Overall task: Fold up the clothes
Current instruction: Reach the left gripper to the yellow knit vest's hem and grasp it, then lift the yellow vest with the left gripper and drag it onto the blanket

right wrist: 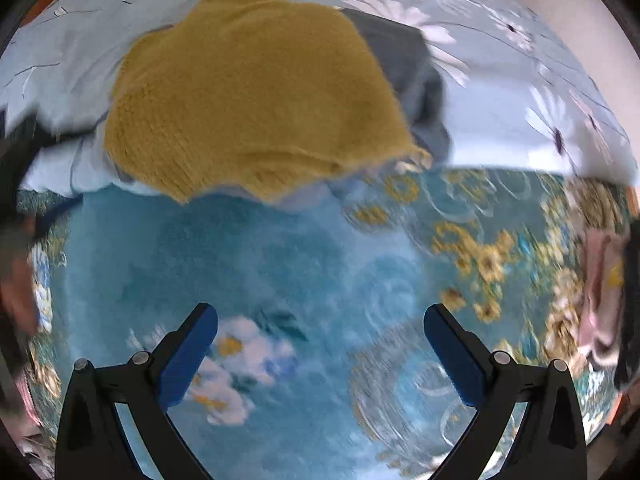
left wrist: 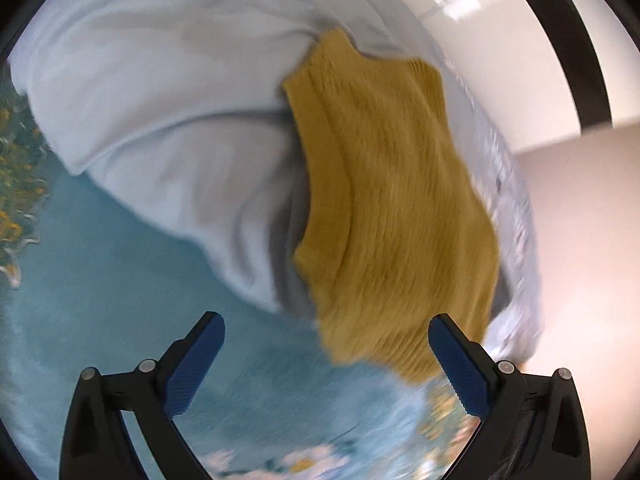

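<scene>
Left wrist view: the left hand-held gripper [left wrist: 326,356] has its jaws wide apart and holds nothing. Ahead of it and slightly to its right lies a mustard knit garment [left wrist: 384,208], thick and ribbed, lying in a compact slab that looks already folded. Its near corner reaches almost to the right blue pad. It rests on a grey cloth [left wrist: 290,256] and against a pale blue quilt [left wrist: 160,92], smooth and puffy, bunched ahead and to the left. Under the hand-held gripper spreads a teal plush blanket [left wrist: 120,280] with flower print. The picture is smeared, so fine detail is lost.

Right wrist view: the right hand-held gripper [right wrist: 320,352] is likewise spread open and empty, hovering over the teal blanket [right wrist: 260,264], whose yellow and white flowers show to its right. The mustard garment [right wrist: 248,92] sits well ahead, on top of the grey cloth [right wrist: 408,68] and the daisy-printed quilt [right wrist: 520,92]. It seems placed there as a finished stack, off the working area. A pinkish cloth [right wrist: 600,300] at the far right may be the next piece; that is a guess.
</scene>
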`<action>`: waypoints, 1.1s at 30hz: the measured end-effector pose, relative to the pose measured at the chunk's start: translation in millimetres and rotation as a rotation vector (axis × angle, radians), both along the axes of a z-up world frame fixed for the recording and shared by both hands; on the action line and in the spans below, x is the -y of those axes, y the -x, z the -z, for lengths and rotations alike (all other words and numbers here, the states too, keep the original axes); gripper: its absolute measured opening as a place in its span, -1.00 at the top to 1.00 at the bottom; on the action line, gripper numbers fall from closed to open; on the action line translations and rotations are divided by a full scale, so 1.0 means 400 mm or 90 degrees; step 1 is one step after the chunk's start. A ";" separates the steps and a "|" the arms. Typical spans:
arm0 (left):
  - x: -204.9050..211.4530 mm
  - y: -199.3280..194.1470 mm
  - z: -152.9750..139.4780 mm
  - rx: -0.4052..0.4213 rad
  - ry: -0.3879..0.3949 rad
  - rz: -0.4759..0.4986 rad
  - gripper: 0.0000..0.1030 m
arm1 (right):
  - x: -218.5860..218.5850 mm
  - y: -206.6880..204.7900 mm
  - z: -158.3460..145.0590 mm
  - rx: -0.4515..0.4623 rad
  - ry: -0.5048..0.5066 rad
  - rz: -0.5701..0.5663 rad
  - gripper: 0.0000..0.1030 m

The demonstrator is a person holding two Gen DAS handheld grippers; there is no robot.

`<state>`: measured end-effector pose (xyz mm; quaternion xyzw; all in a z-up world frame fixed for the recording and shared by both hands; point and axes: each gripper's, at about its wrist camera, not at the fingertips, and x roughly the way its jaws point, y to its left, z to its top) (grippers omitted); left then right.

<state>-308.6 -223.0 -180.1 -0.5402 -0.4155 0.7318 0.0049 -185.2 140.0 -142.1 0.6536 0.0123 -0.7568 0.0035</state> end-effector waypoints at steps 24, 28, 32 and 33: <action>-0.189 0.026 -0.218 -0.045 -0.003 0.008 0.80 | -0.215 -0.179 -0.152 -0.001 0.024 0.120 -1.00; -0.201 -0.111 -0.322 -0.114 -0.011 0.024 0.80 | -0.182 -0.204 -0.208 -0.028 0.051 0.106 -1.00; -0.189 -0.280 -0.410 -0.151 -0.004 0.044 0.81 | -0.177 -0.250 -0.262 -0.050 0.068 0.099 -1.00; -0.190 -0.316 -0.439 -0.164 -0.001 0.044 0.81 | -0.178 -0.262 -0.274 -0.054 0.072 0.100 -1.00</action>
